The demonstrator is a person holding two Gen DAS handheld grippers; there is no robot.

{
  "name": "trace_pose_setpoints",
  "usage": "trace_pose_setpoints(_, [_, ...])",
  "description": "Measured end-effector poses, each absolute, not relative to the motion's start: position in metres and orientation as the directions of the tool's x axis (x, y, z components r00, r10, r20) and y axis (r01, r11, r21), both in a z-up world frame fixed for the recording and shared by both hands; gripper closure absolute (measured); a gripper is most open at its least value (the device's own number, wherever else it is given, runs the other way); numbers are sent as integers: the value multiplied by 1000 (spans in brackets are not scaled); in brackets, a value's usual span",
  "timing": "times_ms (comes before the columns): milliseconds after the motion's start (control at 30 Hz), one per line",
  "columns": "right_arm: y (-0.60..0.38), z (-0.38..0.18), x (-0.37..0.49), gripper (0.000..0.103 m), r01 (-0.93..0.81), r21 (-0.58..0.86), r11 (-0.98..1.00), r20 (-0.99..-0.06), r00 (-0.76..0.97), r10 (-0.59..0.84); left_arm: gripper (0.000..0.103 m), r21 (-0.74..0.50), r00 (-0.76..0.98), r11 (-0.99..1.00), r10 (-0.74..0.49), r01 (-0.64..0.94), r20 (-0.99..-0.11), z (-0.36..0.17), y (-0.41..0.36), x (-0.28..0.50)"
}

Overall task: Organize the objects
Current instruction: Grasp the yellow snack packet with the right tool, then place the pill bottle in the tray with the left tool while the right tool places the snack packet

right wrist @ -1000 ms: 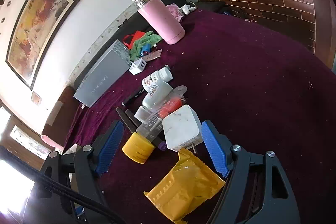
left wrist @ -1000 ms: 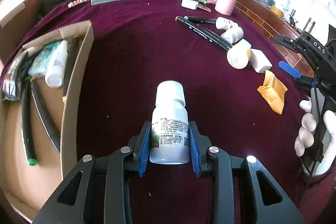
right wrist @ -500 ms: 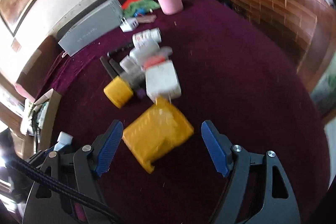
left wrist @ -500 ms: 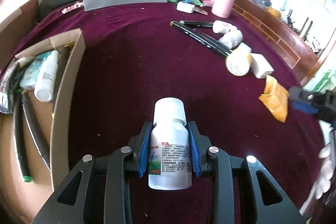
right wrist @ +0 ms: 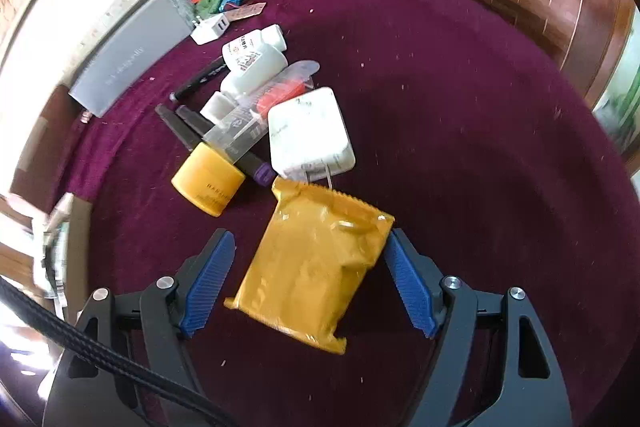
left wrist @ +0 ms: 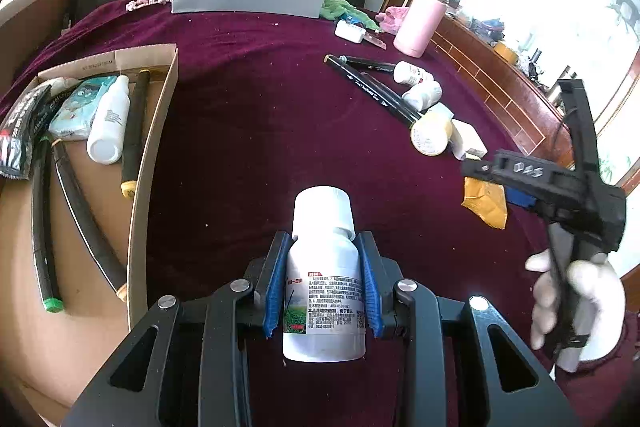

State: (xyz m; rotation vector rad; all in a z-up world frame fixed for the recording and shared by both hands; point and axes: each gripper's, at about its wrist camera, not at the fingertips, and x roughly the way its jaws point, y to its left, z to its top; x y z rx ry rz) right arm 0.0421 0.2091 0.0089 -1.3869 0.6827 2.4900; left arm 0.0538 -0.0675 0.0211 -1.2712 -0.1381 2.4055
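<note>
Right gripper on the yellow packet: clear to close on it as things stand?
Probably yes. The right gripper is open with the yellow packet lying flat between its pads, one corner near the right pad. Nothing lies on top; the white charger just touches its far edge. The flat packet may slip.

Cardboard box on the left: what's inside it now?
The cardboard box holds a white bottle, a pale blue packet, a dark pouch and long black markers. Anything beneath them is hidden.
</note>
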Motion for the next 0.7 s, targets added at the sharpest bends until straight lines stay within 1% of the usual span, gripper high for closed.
trace_pose_setpoints(100, [194,7,38,25,-384,182,-905,-861,-507,42,74,-282,-498,-906,410,-315,-764,21,-72,56])
trace_pose_setpoints(167, [186,6,39,27,-363,129,-923,-866,-495,74,74,-290,-501,-906,414,-310,-760,22,-77,57])
trace_pose_setpoints(200, [184,6,42,35,-355,107,-929,-865,-494,90,74,-292,-502,-906,415,-306,-759,22,-78,58])
trace_pose_setpoints(233, [183,6,43,47,-349,97,-932,-863,-496,96,74,-297,-504,-906,416,-301,-757,22,-81,58])
trace_pose_setpoints(267, [182,7,46,55,-337,99,-936,-861,-501,89,74,-303,-505,-906,417,-296,-755,23,-83,59])
trace_pose_setpoints(300, [182,8,49,59,-324,110,-940,-860,-505,73,74,-309,-508,-906,419,-289,-753,23,-86,59])
trace_pose_setpoints(533, [178,12,68,60,-268,229,-936,-851,-522,-59,74,-328,-537,-908,419,-262,-732,31,-108,70])
trace_pose_setpoints(633, [168,22,73,60,-225,301,-927,-831,-538,-139,74,-333,-563,-912,409,-238,-718,39,-124,76])
trace_pose_setpoints(700, [157,30,74,60,-191,323,-927,-816,-553,-171,74,-340,-581,-915,400,-215,-709,45,-139,79])
